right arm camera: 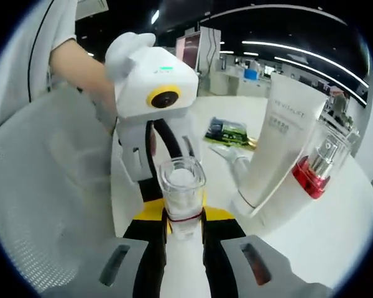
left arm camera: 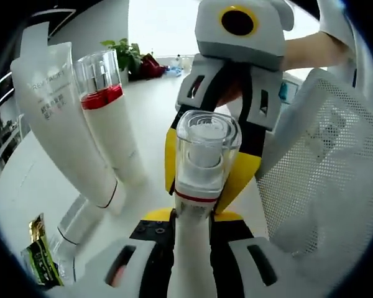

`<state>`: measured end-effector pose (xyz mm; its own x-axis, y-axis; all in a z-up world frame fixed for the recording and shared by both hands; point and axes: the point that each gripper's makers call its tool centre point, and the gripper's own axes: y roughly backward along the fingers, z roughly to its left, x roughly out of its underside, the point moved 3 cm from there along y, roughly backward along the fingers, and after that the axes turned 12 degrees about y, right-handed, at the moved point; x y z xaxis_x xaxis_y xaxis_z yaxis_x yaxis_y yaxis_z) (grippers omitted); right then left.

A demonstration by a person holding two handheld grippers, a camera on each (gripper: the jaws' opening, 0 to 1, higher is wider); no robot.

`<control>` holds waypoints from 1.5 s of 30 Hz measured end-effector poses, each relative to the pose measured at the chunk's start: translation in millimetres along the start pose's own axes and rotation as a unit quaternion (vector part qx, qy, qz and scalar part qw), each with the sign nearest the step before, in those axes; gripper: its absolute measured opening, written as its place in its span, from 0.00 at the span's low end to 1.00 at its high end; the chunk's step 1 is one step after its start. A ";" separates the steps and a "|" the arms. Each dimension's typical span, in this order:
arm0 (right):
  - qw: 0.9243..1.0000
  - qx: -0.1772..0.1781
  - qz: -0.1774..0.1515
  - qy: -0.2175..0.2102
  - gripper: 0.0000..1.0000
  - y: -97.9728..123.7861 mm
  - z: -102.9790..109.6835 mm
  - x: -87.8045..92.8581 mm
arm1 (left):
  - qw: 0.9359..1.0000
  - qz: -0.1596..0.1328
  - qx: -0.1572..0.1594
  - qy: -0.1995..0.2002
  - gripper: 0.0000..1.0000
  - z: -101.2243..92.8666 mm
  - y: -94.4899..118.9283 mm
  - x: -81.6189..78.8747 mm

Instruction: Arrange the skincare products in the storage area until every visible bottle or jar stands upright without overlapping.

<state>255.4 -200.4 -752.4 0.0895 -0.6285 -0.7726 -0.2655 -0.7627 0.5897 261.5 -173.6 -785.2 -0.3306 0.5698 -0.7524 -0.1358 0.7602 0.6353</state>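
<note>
A white bottle with a clear square cap [left arm camera: 207, 149] [right arm camera: 182, 183] stands between both grippers, which face each other. My left gripper [left arm camera: 193, 217] is shut on its white body, the yellow tips pressing both sides. My right gripper [right arm camera: 184, 214] is shut on the same bottle just under the cap, and from the left gripper view its yellow fingers [left arm camera: 171, 158] flank the cap. The left gripper [right arm camera: 174, 186] reaches in from behind the cap. A white tube [left arm camera: 62, 124] [right arm camera: 276, 143] stands on its cap. Beside it a pump bottle with a red collar [left arm camera: 109, 118] [right arm camera: 317, 164] is upright.
A white mesh basket [left arm camera: 336, 174] [right arm camera: 43, 205] rises close beside the grippers. A green and gold sachet [left arm camera: 37, 254] [right arm camera: 227, 131] lies on the white table near a clear-capped item lying flat [left arm camera: 81, 220]. A person's arm [left arm camera: 311, 49] holds the right gripper.
</note>
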 end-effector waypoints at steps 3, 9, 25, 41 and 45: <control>1.000 0.001 -0.004 -0.001 0.21 -0.1 -2.2 0.4 | 1.000 -0.004 0.000 0.003 0.18 0.7 0.5 -2.8; 1.000 0.005 0.000 0.002 0.21 0.2 -5.7 1.7 | 1.000 -0.012 0.003 0.007 0.17 1.9 -0.6 -5.7; 0.999 0.036 0.006 -0.026 0.28 8.7 -19.4 13.3 | 1.000 -0.014 0.000 0.008 0.17 13.9 -13.6 -11.6; 0.994 0.081 0.026 -0.069 0.26 25.6 -31.3 34.8 | 1.000 -0.022 0.008 0.002 0.17 33.4 -25.0 -17.0; 0.992 0.094 0.029 -0.076 0.26 25.2 -34.2 37.5 | 1.000 -0.021 0.014 -0.006 0.17 34.2 -29.3 -20.7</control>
<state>284.8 -248.5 -758.5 -0.0734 -0.6300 -0.7731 -0.4420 -0.6743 0.5915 304.3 -197.0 -794.2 -0.3133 0.5408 -0.7806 -0.1230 0.7920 0.5980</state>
